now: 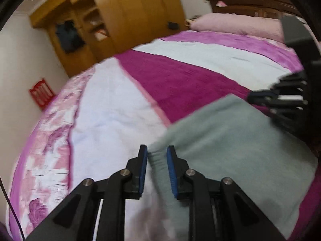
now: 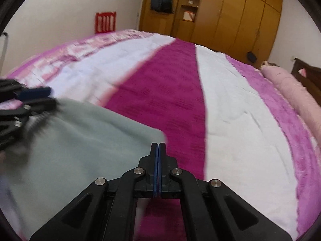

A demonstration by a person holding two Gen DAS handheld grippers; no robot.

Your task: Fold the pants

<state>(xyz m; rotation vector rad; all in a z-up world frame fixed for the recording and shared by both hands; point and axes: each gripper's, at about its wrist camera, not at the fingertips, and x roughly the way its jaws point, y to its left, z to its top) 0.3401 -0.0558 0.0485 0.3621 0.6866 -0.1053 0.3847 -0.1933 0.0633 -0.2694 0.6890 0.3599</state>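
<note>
Grey-green fleece pants (image 1: 230, 140) lie folded in a broad rectangle on the striped bedspread (image 1: 112, 110). In the left wrist view my left gripper (image 1: 157, 150) is shut on a bunched edge of the pants at their near left corner, and the fabric runs up between the blue pads. My right gripper (image 2: 158, 145) is shut with its pads pressed together and nothing visible between them. Its tip sits just at the pants' (image 2: 90, 136) far right corner. Each gripper shows in the other's view: the right gripper (image 1: 250, 96) and, blurred, the left gripper (image 2: 46, 96).
The bedspread (image 2: 230, 100) has white, magenta and pink stripes and stretches well beyond the pants. A pink pillow (image 2: 291, 88) lies by the dark headboard (image 1: 250, 2). A wooden wardrobe (image 2: 230, 16) and a red chair (image 2: 105, 22) stand past the bed.
</note>
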